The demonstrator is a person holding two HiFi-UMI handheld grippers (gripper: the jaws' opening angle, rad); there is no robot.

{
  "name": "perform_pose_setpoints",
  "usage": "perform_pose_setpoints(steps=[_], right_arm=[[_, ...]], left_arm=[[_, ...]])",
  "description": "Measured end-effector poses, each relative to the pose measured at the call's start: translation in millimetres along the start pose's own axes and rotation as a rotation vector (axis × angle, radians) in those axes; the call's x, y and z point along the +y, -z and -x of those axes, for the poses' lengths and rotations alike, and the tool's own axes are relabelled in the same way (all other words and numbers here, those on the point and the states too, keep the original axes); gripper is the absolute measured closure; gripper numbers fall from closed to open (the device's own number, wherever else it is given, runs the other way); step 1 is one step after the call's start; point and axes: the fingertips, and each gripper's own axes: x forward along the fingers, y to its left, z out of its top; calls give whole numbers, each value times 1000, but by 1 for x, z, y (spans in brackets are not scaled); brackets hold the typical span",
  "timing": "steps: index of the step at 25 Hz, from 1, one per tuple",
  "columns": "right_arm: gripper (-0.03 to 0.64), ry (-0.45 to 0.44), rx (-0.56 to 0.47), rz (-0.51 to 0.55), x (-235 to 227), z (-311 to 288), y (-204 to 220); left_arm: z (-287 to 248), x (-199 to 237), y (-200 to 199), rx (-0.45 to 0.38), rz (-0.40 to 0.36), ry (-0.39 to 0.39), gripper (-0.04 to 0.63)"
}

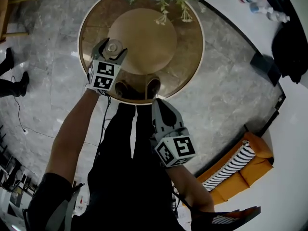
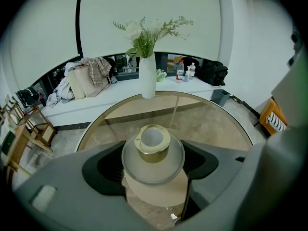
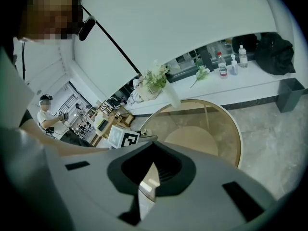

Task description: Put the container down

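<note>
We see the left gripper [image 1: 111, 52] clamped on a small round container [image 2: 153, 150] of frosted glass with a gold neck, its two jaws pressing the sides. The container sits over the left part of the round glass table [image 1: 192, 66], just inside the table's rim. We cannot tell whether its base touches the glass. The right gripper [image 1: 158, 105] hangs at the near edge of the table with its jaws drawn together and nothing between them. Each gripper's cube bears black-and-white square markers, patterns rather than letters.

At the far side of the table stands a white vase [image 2: 147, 78] of white flowers and green stems. Beyond the table a white ledge [image 2: 96, 102] carries a few bottles [image 2: 180, 71], their labels too small for us to read, along with a black bag [image 2: 211, 72] and a heap of clothes [image 2: 89, 73]. To the right of the table, well apart on the marble floor, is an orange sofa [image 1: 255, 165] with a striped cushion [image 1: 236, 163].
</note>
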Motion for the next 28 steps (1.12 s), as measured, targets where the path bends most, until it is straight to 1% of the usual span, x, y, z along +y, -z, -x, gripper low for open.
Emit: perform_pose_setpoints(steps=[5, 8, 13, 21, 28], right_arm=[[609, 10, 2, -14, -5, -6, 4], [609, 6, 10, -21, -4, -8, 6], [609, -2, 3, -22, 0, -10, 3], [609, 1, 12, -31, 0, -15, 7], [609, -4, 15, -14, 6, -17, 5]], left_arm=[[-9, 5, 5, 11, 10, 2, 253], [-13, 7, 8, 16, 24, 1, 253], [-18, 9, 12, 29, 28, -3, 253], [-21, 8, 19, 35, 18, 1, 253], [-22, 6, 21, 30, 14, 3, 253]])
